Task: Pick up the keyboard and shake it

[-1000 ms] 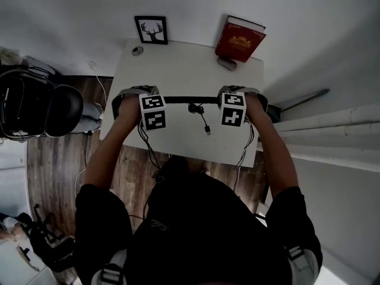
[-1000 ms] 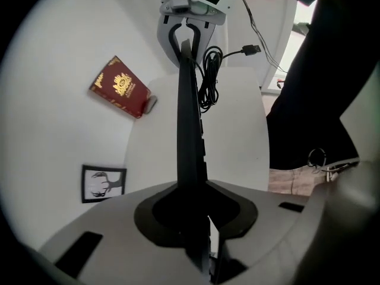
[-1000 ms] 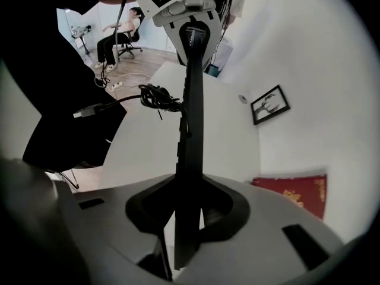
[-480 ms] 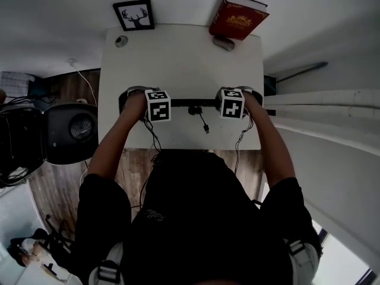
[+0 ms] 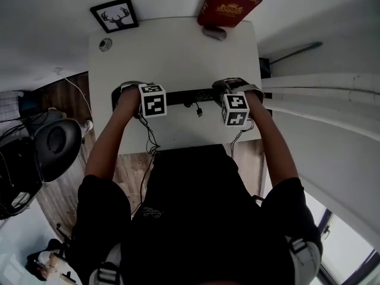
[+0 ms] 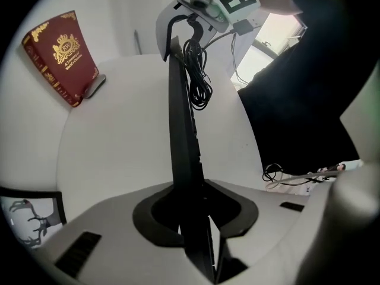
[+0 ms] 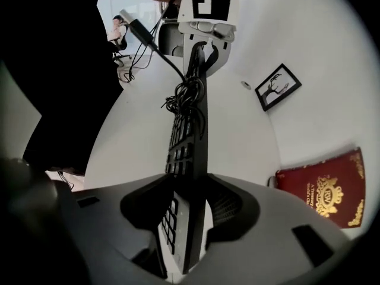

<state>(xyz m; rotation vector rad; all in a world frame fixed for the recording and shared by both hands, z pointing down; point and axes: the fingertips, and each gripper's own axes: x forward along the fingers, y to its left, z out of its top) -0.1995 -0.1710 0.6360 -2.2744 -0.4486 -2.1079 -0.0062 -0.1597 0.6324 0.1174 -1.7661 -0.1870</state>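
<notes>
The black keyboard (image 5: 190,95) is held on its long edge, low over the white table (image 5: 172,52), with its coiled cable (image 5: 195,107) hanging from the middle. My left gripper (image 5: 122,97) grips the keyboard's left end. In the left gripper view the keyboard (image 6: 181,129) runs straight out of the shut jaws of the left gripper (image 6: 193,218). My right gripper (image 5: 228,91) is at the other end. Its jaws have just been opening. In the right gripper view the keyboard (image 7: 193,129) stands between the jaws of the right gripper (image 7: 189,218), with gaps on both sides.
A red book (image 5: 228,5) leans on the wall at the table's far right, with a small grey object (image 5: 214,33) under it. A framed deer picture (image 5: 114,15) and a small round thing (image 5: 105,44) sit at the far left. An office chair (image 5: 56,144) stands left of the table.
Both hands have come down toward the table with the keyboard between them. The right marker cube has shifted toward the person.
</notes>
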